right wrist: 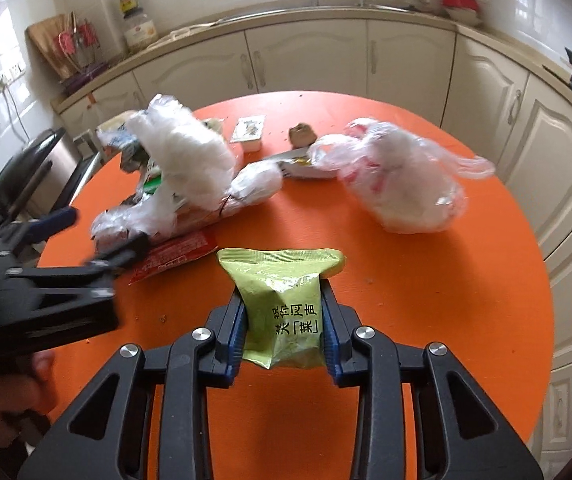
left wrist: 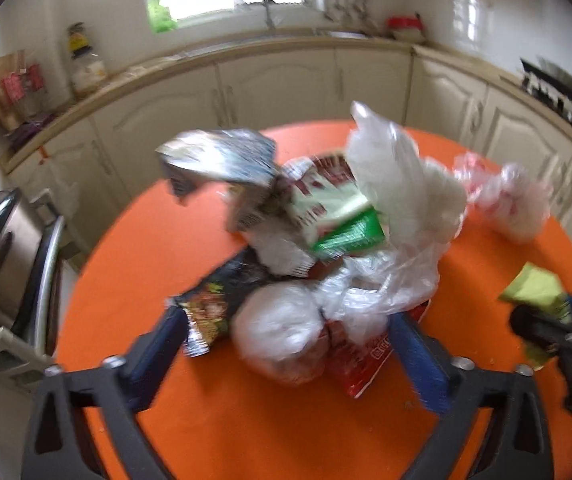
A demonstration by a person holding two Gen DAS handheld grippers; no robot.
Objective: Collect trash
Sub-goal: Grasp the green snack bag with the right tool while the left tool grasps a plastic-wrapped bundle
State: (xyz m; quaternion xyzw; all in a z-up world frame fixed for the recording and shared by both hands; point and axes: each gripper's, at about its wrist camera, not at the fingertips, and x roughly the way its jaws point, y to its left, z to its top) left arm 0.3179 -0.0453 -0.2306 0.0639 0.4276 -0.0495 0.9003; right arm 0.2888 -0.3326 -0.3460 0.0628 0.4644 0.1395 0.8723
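A heap of trash (left wrist: 317, 220) lies on the round orange table (left wrist: 146, 248): clear plastic bags, a silver wrapper, a green and white carton, a dark snack packet (left wrist: 210, 308) and a red wrapper (left wrist: 361, 364). My left gripper (left wrist: 289, 344) is open, its fingers either side of a balled plastic bag (left wrist: 282, 332) at the heap's near edge. My right gripper (right wrist: 284, 320) is shut on a light green snack packet (right wrist: 282, 300) and holds it above the table. The heap also shows in the right wrist view (right wrist: 182, 176), with the left gripper (right wrist: 98, 236) at it.
A tied plastic bag (right wrist: 401, 180) sits at the table's right. A small white cup (right wrist: 250, 132), a brown lump (right wrist: 301, 134) and a flat wrapper (right wrist: 301, 164) lie at the far side. A metal bin (left wrist: 10, 264) stands left of the table. Kitchen cabinets curve behind.
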